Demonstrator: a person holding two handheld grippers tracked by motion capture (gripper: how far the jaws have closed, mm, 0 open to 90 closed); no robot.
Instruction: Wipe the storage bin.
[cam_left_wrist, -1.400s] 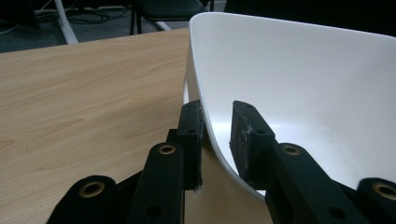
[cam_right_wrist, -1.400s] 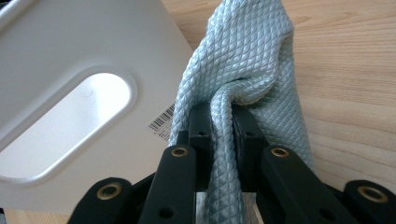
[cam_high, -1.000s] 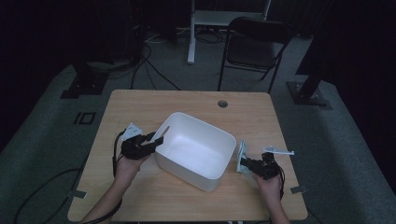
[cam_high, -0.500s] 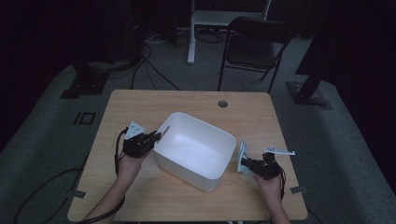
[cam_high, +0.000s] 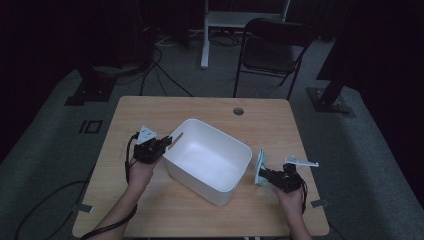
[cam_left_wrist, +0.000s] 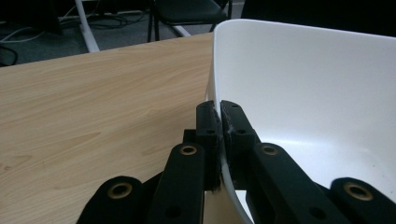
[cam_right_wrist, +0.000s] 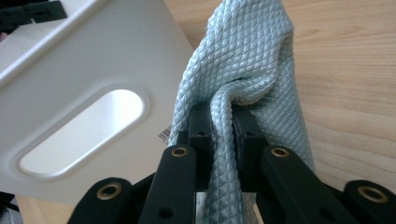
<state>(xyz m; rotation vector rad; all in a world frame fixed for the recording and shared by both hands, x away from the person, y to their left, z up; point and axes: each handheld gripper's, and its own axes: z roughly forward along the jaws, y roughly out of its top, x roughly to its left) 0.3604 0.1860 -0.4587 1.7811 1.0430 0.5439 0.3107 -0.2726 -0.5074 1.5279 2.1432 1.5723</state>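
A white plastic tub (cam_high: 207, 160) sits tilted across the middle of the wooden table (cam_high: 210, 107). My left gripper (cam_high: 166, 143) has just closed its jaws and is shut on the tub's left rim (cam_left_wrist: 223, 140), one jaw outside the wall and one inside. At the tub's right end my right gripper (cam_high: 263, 175) is shut on a pale blue quilted cloth (cam_right_wrist: 243, 70), which hangs bunched between the jaws. The cloth (cam_high: 260, 167) stands close beside the tub's right wall with its oval handle slot (cam_right_wrist: 81, 130).
A round cable hole (cam_high: 238, 111) is in the table near its far edge. A black folding chair (cam_high: 272, 50) and a white table leg (cam_high: 205, 35) stand beyond the table. Cables lie on the grey floor at the far left.
My left gripper has shifted slightly and its jaws have closed onto the tub's left rim. The right gripper and the cloth have stayed where they were.
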